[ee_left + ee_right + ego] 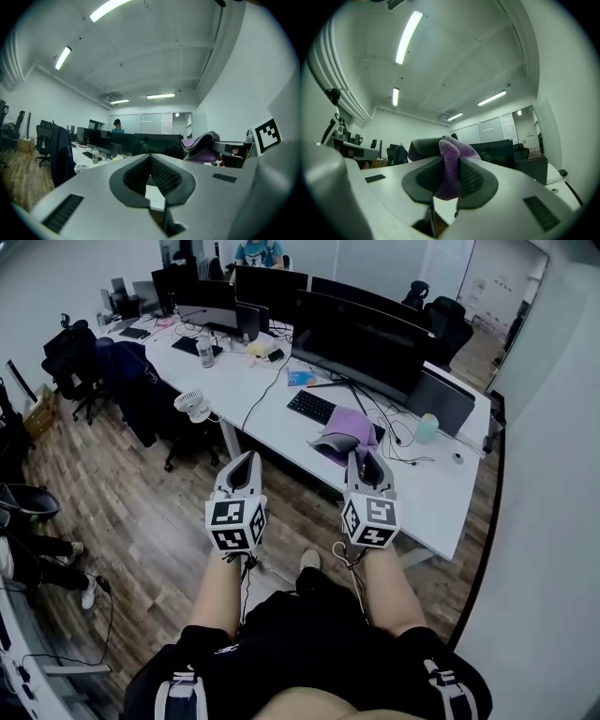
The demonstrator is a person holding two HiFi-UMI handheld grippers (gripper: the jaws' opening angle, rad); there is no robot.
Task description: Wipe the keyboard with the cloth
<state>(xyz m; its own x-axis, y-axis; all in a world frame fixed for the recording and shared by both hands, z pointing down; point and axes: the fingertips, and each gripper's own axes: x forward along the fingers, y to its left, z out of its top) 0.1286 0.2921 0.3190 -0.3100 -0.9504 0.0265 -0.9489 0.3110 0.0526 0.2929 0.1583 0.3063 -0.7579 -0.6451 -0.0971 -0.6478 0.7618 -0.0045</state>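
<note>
Currently, the cloth (449,164) is purple and folded, and it is pinched between the jaws of your right gripper (365,463). A bunched portion stands up above the jaw tips. In the head view the cloth hangs in the air in front of you and does not lie on any surface. The keyboard (312,407) is black and lies flat on the white desk (436,488), in front of the wide dark monitor (361,338). No view shows the cloth touching the keyboard.

Your left gripper (150,161) is clenched, with the jaw tips meeting and nothing between them. It is held beside the right gripper, apart from the desk edge.

Status, judged from these positions:
- Done: the cloth is secured in the right gripper.
- Not yet done: no wiping contact has been made, and the keyboard appears untouched.

You stand back from the desk, with wooden floor (141,521) visible between your feet and the desk edge. Both gripper views look out level across the room, not down at the keys. Expect the whole wiping step to remain: bring the cloth forward and down onto the keyboard, then pass it across the keys.
</note>
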